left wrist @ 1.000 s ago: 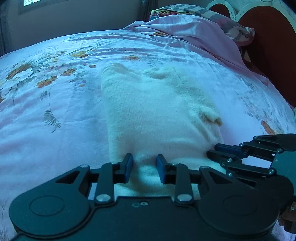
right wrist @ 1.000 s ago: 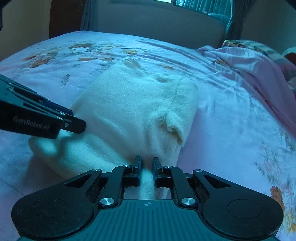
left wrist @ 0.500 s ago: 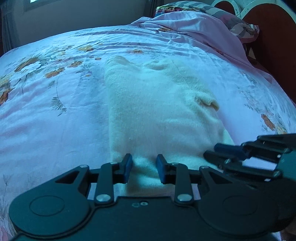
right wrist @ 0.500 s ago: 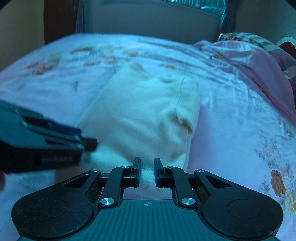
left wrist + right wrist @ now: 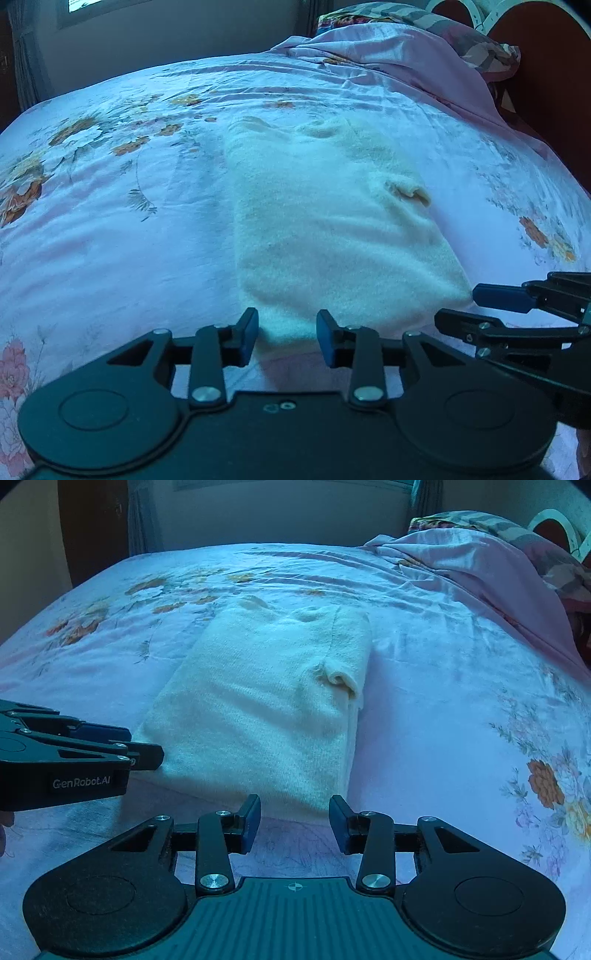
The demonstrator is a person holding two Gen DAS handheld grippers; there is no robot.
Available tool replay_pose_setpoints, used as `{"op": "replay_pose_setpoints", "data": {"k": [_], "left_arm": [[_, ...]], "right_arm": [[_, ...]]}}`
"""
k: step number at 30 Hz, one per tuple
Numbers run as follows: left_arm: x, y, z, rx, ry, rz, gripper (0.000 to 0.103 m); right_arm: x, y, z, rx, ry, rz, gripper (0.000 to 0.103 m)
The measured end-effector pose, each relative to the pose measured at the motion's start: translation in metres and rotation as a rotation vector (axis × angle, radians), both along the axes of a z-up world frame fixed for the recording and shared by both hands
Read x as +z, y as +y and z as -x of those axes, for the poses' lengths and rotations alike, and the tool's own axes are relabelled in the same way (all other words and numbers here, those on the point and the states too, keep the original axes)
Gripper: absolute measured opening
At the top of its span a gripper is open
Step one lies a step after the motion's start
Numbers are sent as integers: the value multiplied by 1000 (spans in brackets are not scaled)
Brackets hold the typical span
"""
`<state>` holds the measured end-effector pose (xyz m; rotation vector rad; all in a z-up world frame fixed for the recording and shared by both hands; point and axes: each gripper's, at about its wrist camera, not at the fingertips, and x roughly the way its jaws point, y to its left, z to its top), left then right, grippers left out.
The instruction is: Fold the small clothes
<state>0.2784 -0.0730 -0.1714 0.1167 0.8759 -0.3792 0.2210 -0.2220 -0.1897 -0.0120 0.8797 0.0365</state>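
Left gripper (image 5: 286, 338): we see its jaws apart after just widening, blue pads at the garment's near edge, not pressing it.
Right gripper (image 5: 295, 821): we see jaws that have just opened wide, nothing clamped, the near hem just beyond them.
Garment (image 5: 266, 701): we find the cream knit top folded into a long strip, flat on the bed, a small sleeve (image 5: 341, 677) curled on its right side.
Bedsheet (image 5: 461, 709): pink, floral.
Pillow (image 5: 436, 22): far right, over a bunched pink cover.

Left gripper (image 5: 286, 338) and right gripper (image 5: 294, 823) just opening, empty
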Motion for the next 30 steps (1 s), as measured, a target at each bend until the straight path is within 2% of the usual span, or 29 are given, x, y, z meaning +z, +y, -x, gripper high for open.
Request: {"op": "replay_pose_setpoints", "data": {"k": [5, 10, 14, 16, 18, 22, 25, 29, 30], "left_arm": [[10, 20, 6, 55, -31, 10, 41], [12, 25, -2, 82, -24, 43, 41], [-5, 12, -9, 68, 11, 27, 41], [-20, 9, -11, 64, 52, 13, 42], [-21, 11, -9, 67, 44, 14, 44], [-9, 17, -15, 79, 54, 75, 43], [-2, 16, -26, 91, 49, 97, 44], [2, 10, -42, 87, 49, 127, 48], [2, 8, -46, 82, 47, 134, 49]], "right_arm": [[15, -9, 6, -44, -29, -42, 51], [23, -6, 1, -53, -78, -38, 50], [8, -2, -8, -26, -51, -4, 50], [-8, -7, -13, -38, 11, 5, 50], [-14, -20, -11, -43, 33, -56, 51], [-1, -35, -5, -30, -20, -113, 51], [7, -50, -15, -58, -28, -195, 51], [10, -65, -31, -118, -30, -269, 69], [11, -67, -35, -123, -33, -273, 69]]}}
